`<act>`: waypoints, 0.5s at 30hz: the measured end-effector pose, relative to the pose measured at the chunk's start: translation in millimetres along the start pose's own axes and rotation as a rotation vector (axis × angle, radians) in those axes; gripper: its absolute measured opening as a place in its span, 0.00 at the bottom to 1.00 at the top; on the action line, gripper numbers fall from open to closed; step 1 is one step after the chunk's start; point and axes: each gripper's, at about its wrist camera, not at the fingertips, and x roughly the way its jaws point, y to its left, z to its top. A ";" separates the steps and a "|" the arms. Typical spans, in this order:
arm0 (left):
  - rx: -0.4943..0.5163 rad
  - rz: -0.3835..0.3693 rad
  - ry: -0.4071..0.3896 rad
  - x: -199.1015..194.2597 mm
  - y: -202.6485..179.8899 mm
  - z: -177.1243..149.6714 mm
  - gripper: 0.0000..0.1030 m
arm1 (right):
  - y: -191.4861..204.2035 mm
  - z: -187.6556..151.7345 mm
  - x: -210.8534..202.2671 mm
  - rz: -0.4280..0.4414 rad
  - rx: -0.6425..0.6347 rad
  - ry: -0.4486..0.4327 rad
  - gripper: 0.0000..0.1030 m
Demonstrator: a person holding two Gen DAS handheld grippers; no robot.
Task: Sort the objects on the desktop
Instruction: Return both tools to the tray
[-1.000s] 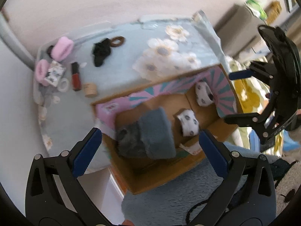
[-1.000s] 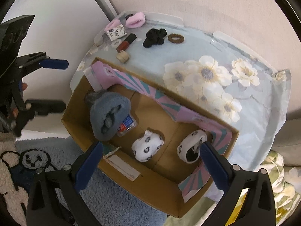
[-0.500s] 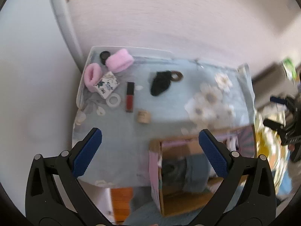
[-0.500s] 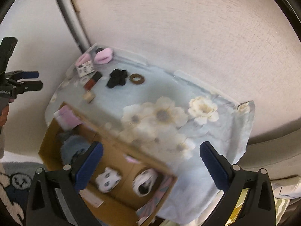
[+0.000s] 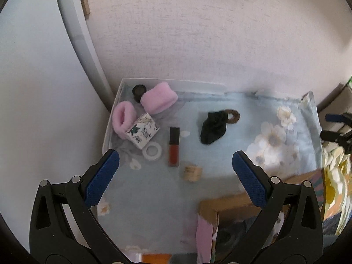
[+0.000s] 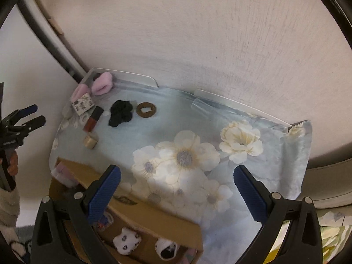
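The left gripper (image 5: 176, 167) was held with its jaws spread wide, nothing between the blue pads (image 5: 102, 177). The right gripper (image 6: 177, 186) was likewise gaping and empty, its blue pads (image 6: 249, 194) well apart. Seen from the right wrist camera, the left gripper stood off at the far left edge, gripped by a hand (image 6: 12, 165) whose wrist wore a pale fuzzy sleeve (image 6: 8, 209).
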 end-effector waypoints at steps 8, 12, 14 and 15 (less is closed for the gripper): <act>-0.035 0.033 0.007 31.4 21.8 3.8 0.99 | -12.0 18.9 26.8 -0.035 0.074 -0.009 1.00; 0.018 0.059 0.014 53.4 20.4 -3.1 0.98 | -17.5 24.8 48.1 -0.041 0.130 0.010 1.00; 0.048 0.068 0.028 64.9 16.9 -6.0 0.96 | -20.9 27.2 59.7 -0.025 0.173 0.026 1.00; 0.055 0.062 0.035 68.9 15.4 -7.5 0.94 | -21.2 28.7 64.4 -0.021 0.185 0.032 1.00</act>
